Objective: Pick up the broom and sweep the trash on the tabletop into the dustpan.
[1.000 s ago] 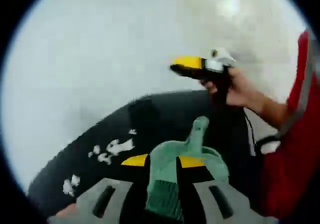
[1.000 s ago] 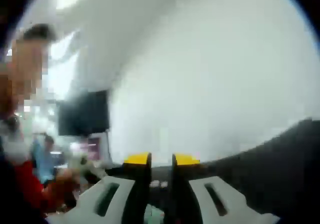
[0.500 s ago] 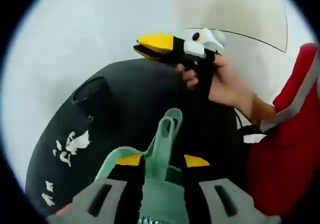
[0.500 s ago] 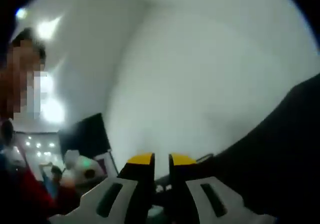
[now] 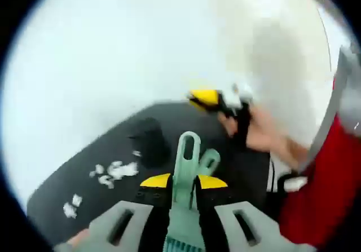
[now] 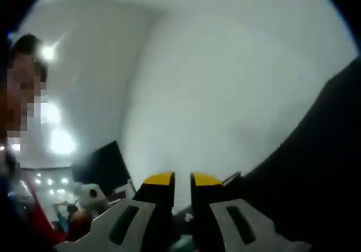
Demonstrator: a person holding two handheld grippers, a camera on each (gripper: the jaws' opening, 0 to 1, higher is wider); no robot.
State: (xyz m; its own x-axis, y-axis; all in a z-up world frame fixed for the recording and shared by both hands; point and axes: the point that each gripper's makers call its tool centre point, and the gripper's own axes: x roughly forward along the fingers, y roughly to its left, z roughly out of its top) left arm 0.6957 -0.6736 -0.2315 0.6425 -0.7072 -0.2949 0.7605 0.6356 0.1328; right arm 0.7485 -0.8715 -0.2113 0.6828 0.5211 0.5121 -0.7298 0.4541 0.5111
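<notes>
Broom (image 5: 185, 167): pale green, its handle with a slotted end rising between the yellow-tipped jaws of the left gripper (image 5: 183, 181), which are closed on it; bristles just visible at the bottom edge of the left gripper view.
Second green handle (image 5: 209, 160): a looped end showing just right of the broom handle (likely the dustpan's, though the body is hidden).
Trash (image 5: 111, 172): white scraps scattered on the black tabletop (image 5: 84, 184), left of the broom, with a smaller cluster (image 5: 70, 206) nearer the table's edge.
Dark object (image 5: 148, 141): a black, blurred shape standing on the table just beyond the scraps; what it is cannot be told.
Right gripper (image 5: 205, 98): seen in the left gripper view past the far side of the table, held by a hand (image 5: 256, 133) with a red sleeve (image 5: 316, 195) at the right.
Right gripper's jaws: in its own view (image 6: 175, 179) the yellow tips stand close with a narrow gap, nothing visibly between them, pointed at a white wall (image 6: 225, 94); a dark surface fills the right side.
</notes>
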